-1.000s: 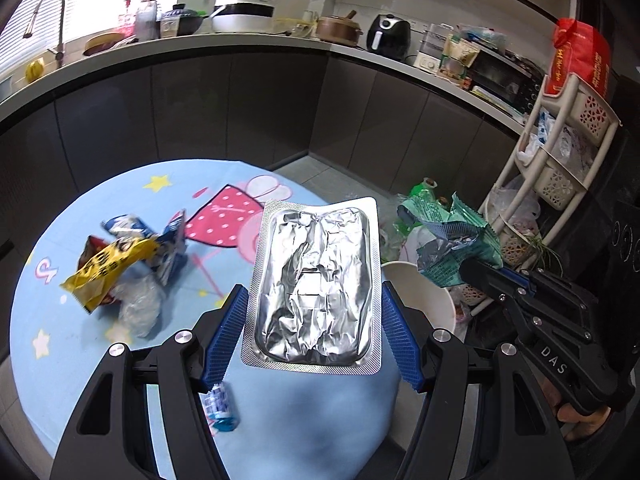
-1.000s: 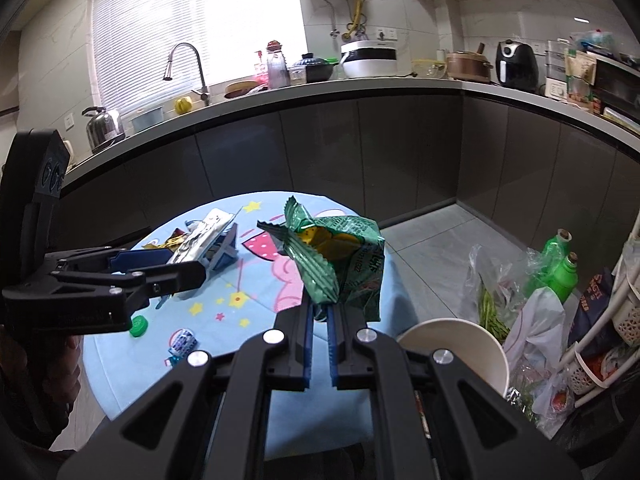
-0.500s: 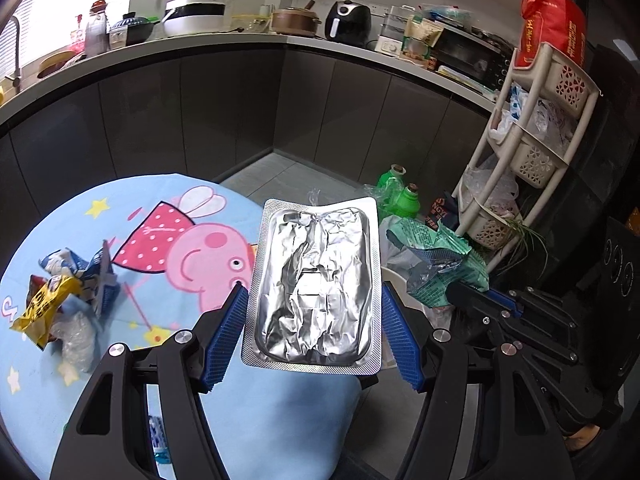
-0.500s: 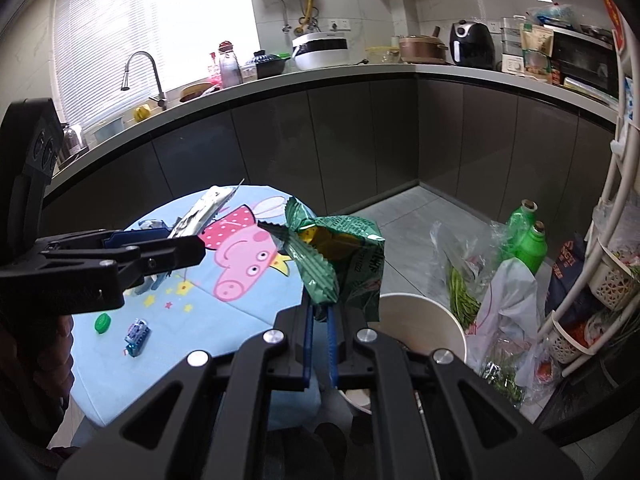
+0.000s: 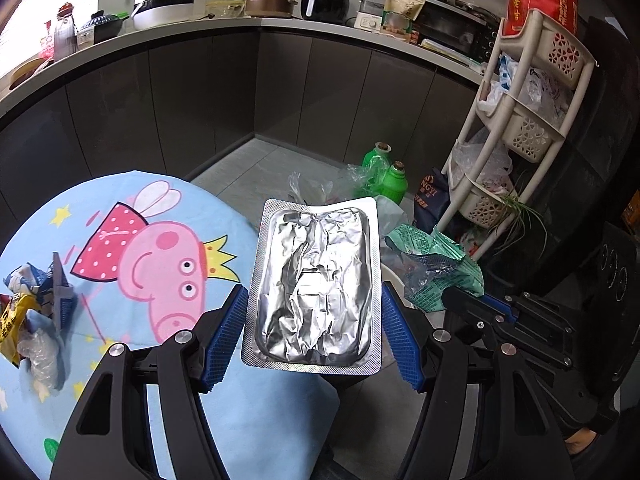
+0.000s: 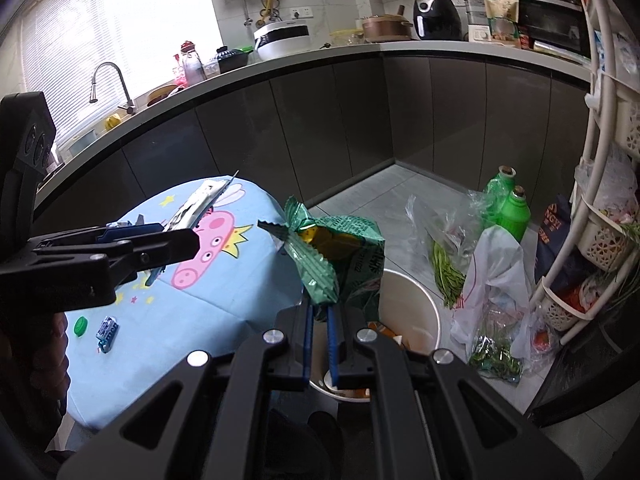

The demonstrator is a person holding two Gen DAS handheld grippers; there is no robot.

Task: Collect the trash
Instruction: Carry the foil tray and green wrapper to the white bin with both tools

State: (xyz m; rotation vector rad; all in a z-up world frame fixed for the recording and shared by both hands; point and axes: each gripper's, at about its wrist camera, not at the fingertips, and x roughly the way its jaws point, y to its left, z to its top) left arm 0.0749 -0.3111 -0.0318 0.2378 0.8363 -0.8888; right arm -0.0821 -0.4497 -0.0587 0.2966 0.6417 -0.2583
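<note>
Jaws of the left gripper [image 5: 312,336] stand fairly wide, clamped across the flanks of a crumpled silver foil tray [image 5: 314,288], which sits upright between the blue pads. Jaws of the right gripper [image 6: 320,344] are pinched narrow on the lower edge of a green snack bag [image 6: 336,256]. A second ago both pieces of trash hung over the round tabletop [image 5: 132,248]. Since then both hands have swung rightward off its edge, and the white bin [image 6: 412,308] has come in under the green bag. The right-wrist view now looks into the bin, where some scraps already lie. That suggests the carry is nearly done and the drop is the next step, the bag first, since the tray is still over the tabletop's edge.

More remains to collect. On the left of the cartoon-pig cloth lie a yellow wrapper [image 5: 14,320] and a clear plastic scrap [image 5: 42,356], with a green cap [image 6: 81,326] and a small blue packet [image 6: 107,332] nearer the person.

Beyond is a kitchen with dark cabinets under a pale counter, a sink tap by the window, and grey floor tiles. To the right stand two green bottles [image 5: 384,176], plastic bags of greens [image 6: 448,264] and a white basket rack [image 5: 520,120].
</note>
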